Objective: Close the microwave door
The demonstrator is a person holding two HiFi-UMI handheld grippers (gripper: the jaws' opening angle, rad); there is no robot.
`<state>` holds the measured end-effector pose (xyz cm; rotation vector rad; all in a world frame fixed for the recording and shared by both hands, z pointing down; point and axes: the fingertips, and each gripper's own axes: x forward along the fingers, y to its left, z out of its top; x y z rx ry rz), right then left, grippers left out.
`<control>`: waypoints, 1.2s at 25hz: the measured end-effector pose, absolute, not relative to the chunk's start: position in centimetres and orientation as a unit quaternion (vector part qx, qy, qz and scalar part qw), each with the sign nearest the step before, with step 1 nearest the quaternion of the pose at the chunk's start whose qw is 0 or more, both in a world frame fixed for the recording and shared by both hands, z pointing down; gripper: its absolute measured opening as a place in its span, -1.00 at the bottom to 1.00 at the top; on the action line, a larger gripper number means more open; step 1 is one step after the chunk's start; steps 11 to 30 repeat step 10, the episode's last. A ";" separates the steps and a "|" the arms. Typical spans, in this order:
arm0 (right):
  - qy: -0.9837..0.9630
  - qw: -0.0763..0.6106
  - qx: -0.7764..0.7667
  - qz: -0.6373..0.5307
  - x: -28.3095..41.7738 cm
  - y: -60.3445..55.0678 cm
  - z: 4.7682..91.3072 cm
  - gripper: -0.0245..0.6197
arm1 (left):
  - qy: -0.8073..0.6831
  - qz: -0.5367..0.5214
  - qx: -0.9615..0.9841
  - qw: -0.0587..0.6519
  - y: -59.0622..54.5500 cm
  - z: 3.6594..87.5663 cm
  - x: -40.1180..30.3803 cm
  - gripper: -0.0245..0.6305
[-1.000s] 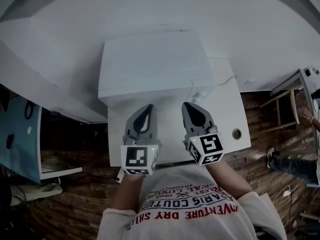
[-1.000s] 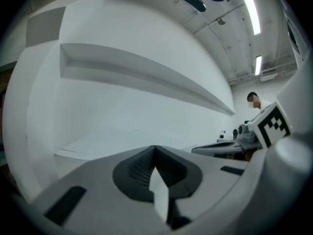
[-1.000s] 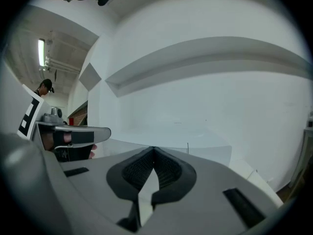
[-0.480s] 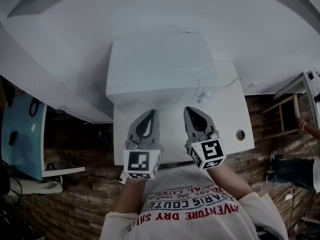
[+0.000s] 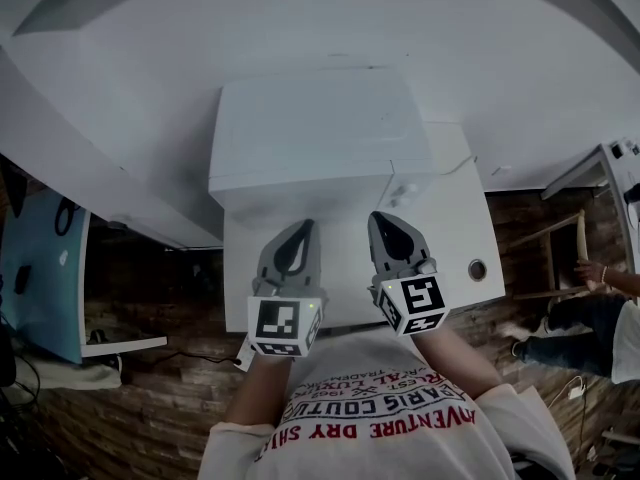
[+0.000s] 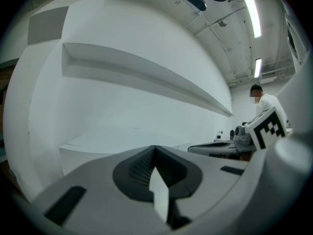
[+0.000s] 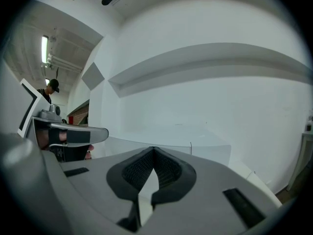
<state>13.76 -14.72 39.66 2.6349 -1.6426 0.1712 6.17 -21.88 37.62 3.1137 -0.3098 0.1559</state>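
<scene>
A white microwave (image 5: 315,128) stands at the back of a white table (image 5: 460,228), against the wall. From above I see its top and a strip of its front; whether the door stands open is hidden. My left gripper (image 5: 300,226) and right gripper (image 5: 383,218) hover side by side over the table, just in front of the microwave and apart from it. Both are shut with nothing between the jaws. In the left gripper view the left gripper (image 6: 155,148) points at the microwave (image 6: 122,141). The right gripper (image 7: 154,150) faces the microwave (image 7: 186,141) likewise.
A round cable hole (image 5: 477,268) sits in the table's right side. A long white shelf (image 6: 146,77) runs along the wall above. A blue-topped unit (image 5: 40,268) stands at the left. A person (image 5: 590,298) is on the brick-patterned floor at the right.
Both grippers have stayed nearly still and shut. The head view has shifted slightly, and the person at the right has moved across the floor.
</scene>
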 end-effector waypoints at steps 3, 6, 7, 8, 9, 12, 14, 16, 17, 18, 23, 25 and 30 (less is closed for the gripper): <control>-0.527 0.019 0.848 0.057 13.8 -14.6 39.8 -0.89 | -0.097 0.052 0.994 0.006 -21.7 37.8 6.3 -0.91; -0.527 0.021 0.847 0.059 13.9 -14.7 39.9 -0.89 | -0.096 0.054 0.994 0.007 -21.8 38.0 6.4 -0.91; -0.527 0.022 0.848 0.059 14.0 -14.8 40.0 -0.89 | -0.096 0.055 0.994 0.007 -21.9 38.0 6.4 -0.91; -0.527 0.023 0.848 0.059 14.0 -14.8 40.0 -0.89 | -0.095 0.056 0.994 0.008 -21.9 38.1 6.5 -0.91; -0.526 0.023 0.848 0.060 14.1 -14.8 40.1 -0.89 | -0.095 0.056 0.994 0.008 -21.9 38.2 6.5 -0.91; -0.526 0.024 0.848 0.061 14.1 -14.8 40.2 -0.89 | -0.095 0.057 0.994 0.008 -21.9 38.3 6.6 -0.91; -0.526 0.024 0.848 0.061 14.1 -14.8 40.2 -0.89 | -0.095 0.057 0.994 0.008 -21.9 38.3 6.6 -0.91; -0.526 0.024 0.848 0.061 14.1 -14.8 40.2 -0.89 | -0.095 0.057 0.994 0.008 -21.9 38.3 6.6 -0.91; -0.526 0.024 0.848 0.061 14.1 -14.8 40.2 -0.89 | -0.095 0.057 0.994 0.008 -21.9 38.3 6.6 -0.91; -0.526 0.024 0.848 0.061 14.1 -14.8 40.2 -0.89 | -0.095 0.057 0.994 0.008 -21.9 38.3 6.6 -0.91; -0.526 0.024 0.848 0.061 14.1 -14.8 40.2 -0.89 | -0.095 0.057 0.994 0.008 -21.9 38.3 6.6 -0.91; -0.526 0.024 0.848 0.061 14.1 -14.8 40.2 -0.89 | -0.095 0.057 0.994 0.008 -21.9 38.3 6.6 -0.91; -0.526 0.024 0.848 0.061 14.1 -14.8 40.2 -0.89 | -0.095 0.057 0.994 0.008 -21.9 38.3 6.6 -0.91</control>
